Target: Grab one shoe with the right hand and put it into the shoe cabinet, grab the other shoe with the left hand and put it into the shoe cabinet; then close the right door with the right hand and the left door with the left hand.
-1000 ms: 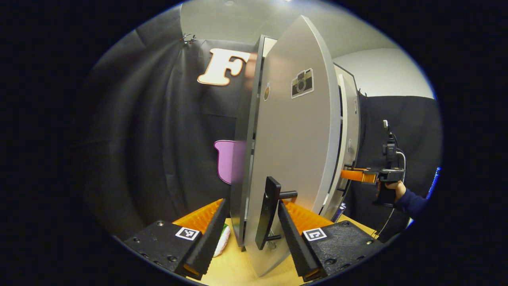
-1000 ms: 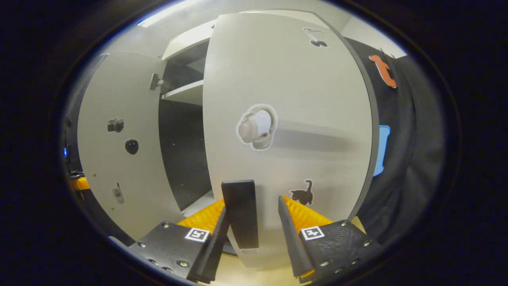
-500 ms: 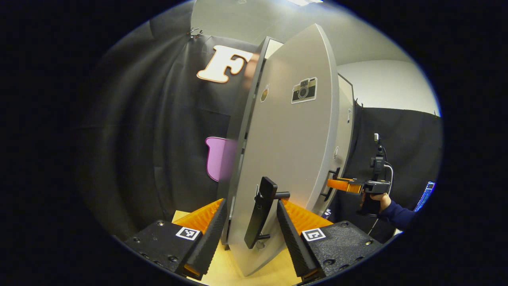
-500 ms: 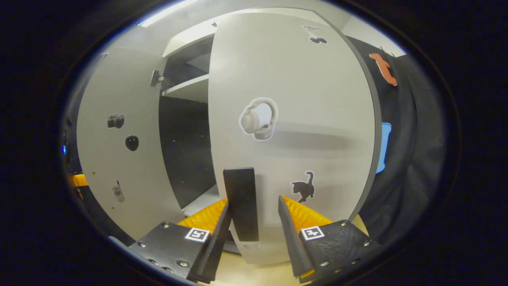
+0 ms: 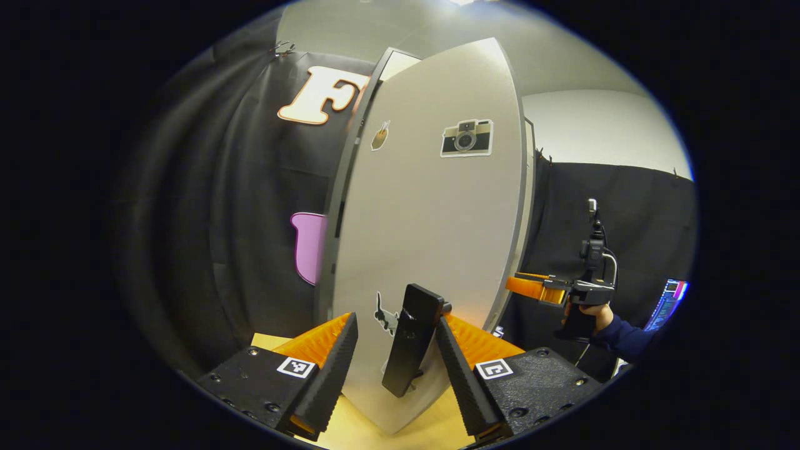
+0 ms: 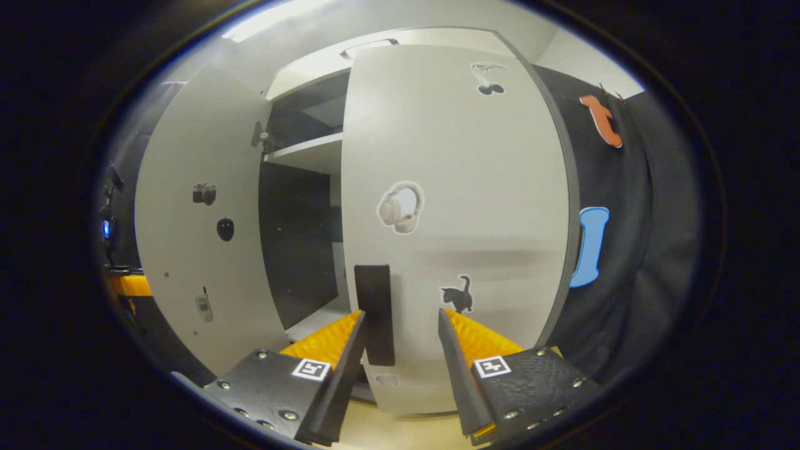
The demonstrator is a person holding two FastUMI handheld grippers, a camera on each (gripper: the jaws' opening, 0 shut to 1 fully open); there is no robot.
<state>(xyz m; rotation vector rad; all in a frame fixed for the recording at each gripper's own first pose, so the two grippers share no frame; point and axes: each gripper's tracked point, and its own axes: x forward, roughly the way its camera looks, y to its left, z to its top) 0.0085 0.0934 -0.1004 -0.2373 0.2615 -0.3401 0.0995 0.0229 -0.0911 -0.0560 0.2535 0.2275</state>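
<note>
Straddling black handle [image 5: 409, 340] of left door [image 5: 431, 250] with my left claw [image 5: 395, 375], fingers spread, not pinching. Door pale grey, flat, camera sticker [image 5: 466, 137] high up, ajar. My right claw [image 6: 400, 369] released too, handle [image 6: 375, 312] of right door [image 6: 450, 219] between fingers; headphone sticker [image 6: 400, 208], cat sticker [image 6: 458, 294]. Shoe cabinet [image 6: 306, 153] on counter [image 5: 369, 431], dark gap between doors, shelf visible.

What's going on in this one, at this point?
A person is closing a shoe cabinet with a gripper in each hand. The left gripper sits open around the black handle of the left door, and the right gripper sits open around the handle of the right door. Both doors are partly open; a dark gap with a shelf shows between them.
</note>
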